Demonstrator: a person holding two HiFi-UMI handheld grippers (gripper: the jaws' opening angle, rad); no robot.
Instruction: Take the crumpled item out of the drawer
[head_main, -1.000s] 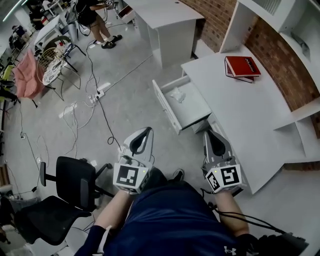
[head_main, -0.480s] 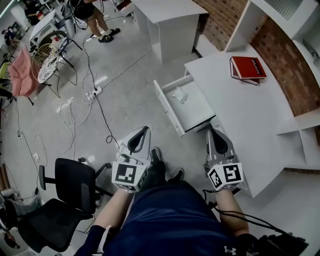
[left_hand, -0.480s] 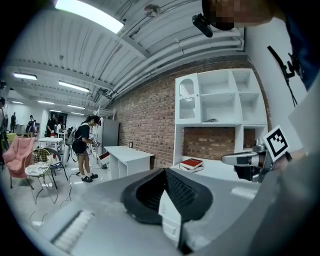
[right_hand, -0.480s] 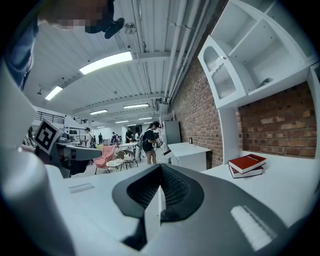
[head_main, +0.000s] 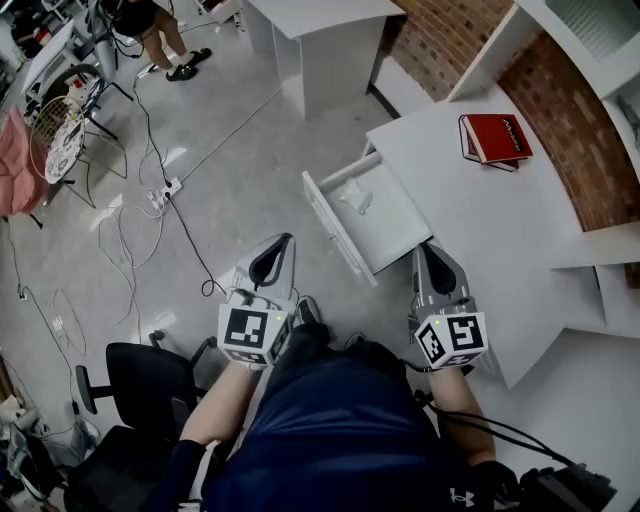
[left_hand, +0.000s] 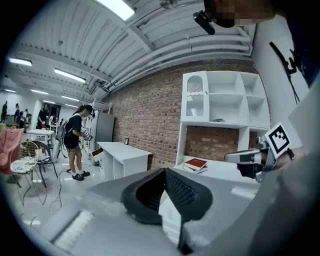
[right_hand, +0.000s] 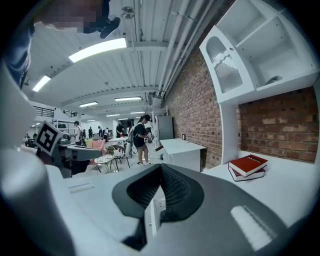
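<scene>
The white desk drawer (head_main: 385, 240) stands pulled open, and a small white crumpled item (head_main: 357, 197) lies inside it toward its far end. Both grippers are held out in front of the person, short of the drawer. My left gripper (head_main: 284, 239) is over the floor to the left of the drawer front, jaws shut and empty (left_hand: 164, 173). My right gripper (head_main: 428, 248) is at the drawer's near right corner beside the desk edge, jaws also shut with nothing in them (right_hand: 160, 168). The crumpled item does not show in either gripper view.
A red book (head_main: 492, 137) lies on the white desk (head_main: 470, 220) under a brick wall with white shelves. A black office chair (head_main: 130, 385) stands at the lower left, cables (head_main: 150, 215) trail over the floor, and another white desk (head_main: 315, 35) is beyond.
The person has stepped forward, bringing both shut grippers nearer the open drawer. The right gripper now reaches the drawer's near corner. The chair has fallen behind at the lower left.
</scene>
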